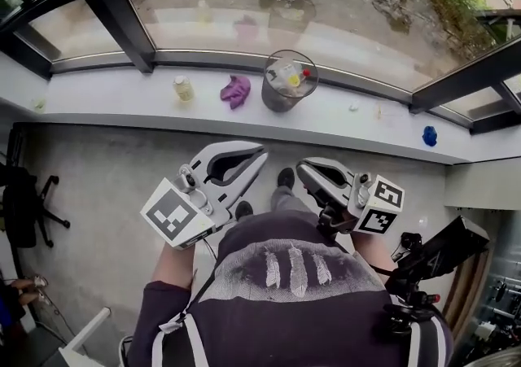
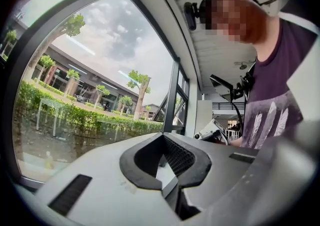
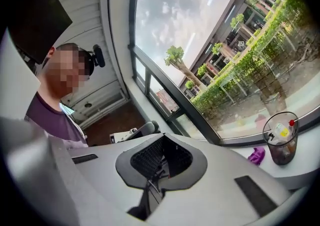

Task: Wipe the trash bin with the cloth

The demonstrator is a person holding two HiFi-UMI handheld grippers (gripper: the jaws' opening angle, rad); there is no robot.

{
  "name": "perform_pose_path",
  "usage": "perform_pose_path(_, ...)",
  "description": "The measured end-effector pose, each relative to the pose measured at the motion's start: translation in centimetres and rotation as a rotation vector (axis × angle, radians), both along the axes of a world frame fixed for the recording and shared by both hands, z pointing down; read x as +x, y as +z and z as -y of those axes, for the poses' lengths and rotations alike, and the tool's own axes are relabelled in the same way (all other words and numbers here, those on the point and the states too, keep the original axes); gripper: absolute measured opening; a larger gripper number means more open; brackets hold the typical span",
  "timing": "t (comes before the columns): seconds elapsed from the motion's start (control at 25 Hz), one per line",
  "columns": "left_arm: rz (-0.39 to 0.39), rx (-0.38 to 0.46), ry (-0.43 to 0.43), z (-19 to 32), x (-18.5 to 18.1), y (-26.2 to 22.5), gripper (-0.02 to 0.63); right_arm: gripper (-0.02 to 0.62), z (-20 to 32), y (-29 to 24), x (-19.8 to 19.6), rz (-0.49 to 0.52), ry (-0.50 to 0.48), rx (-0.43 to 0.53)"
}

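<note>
One clear trash bin (image 1: 289, 80) stands on the white windowsill (image 1: 122, 101) with litter inside. Purple cloth (image 1: 236, 90) lies just left of it, apart; small yellowish bottle (image 1: 184, 89) further left. Left gripper (image 1: 260, 154) and right gripper (image 1: 303, 167) held by the person's chest, well short of the sill, jaws pressed together, nothing between.

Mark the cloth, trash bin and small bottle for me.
cloth (image 1: 236, 90): head view, middle of the purple bundle.
trash bin (image 1: 274, 98): head view, its side wall.
small bottle (image 1: 184, 89): head view, its body.
</note>
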State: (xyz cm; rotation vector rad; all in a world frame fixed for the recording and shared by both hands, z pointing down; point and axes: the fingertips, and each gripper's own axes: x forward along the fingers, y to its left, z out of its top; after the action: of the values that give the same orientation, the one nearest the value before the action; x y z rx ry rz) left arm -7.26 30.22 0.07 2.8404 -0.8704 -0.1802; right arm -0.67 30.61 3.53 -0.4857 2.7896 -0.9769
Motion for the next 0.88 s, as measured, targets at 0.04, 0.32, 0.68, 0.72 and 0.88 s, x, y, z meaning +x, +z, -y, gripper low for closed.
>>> perform_pose_path(0.04, 0.014, 0.000, -0.013, 0.3, 0.1, 0.2, -0.006, -0.002, 0.5, 0.3, 0.0, 0.009, -0.014, -0.006)
perform_pose_path(0.32, 0.107, -0.068, -0.090, 3.9, 1.8, 0.9, -0.006, -0.001, 6.1, 1.2, 3.1, 0.069, -0.048, -0.047)
perform_pose_path(0.68, 0.266, -0.116, -0.135, 11.0, 8.5, 1.3, -0.006, -0.002, 13.3, 4.0, 9.9, 0.131, -0.064, -0.125)
perform_pose_path(0.72, 0.281, -0.119, -0.146, 11.7, 9.0, 1.4, -0.006, -0.001, 13.9, 4.4, 10.5, 0.136, -0.071, -0.131)
perform_pose_path(0.88, 0.356, -0.115, -0.174, 14.0, 11.0, 1.2, -0.006, -0.002, 16.4, 5.3, 13.0, 0.159, -0.096, -0.141)
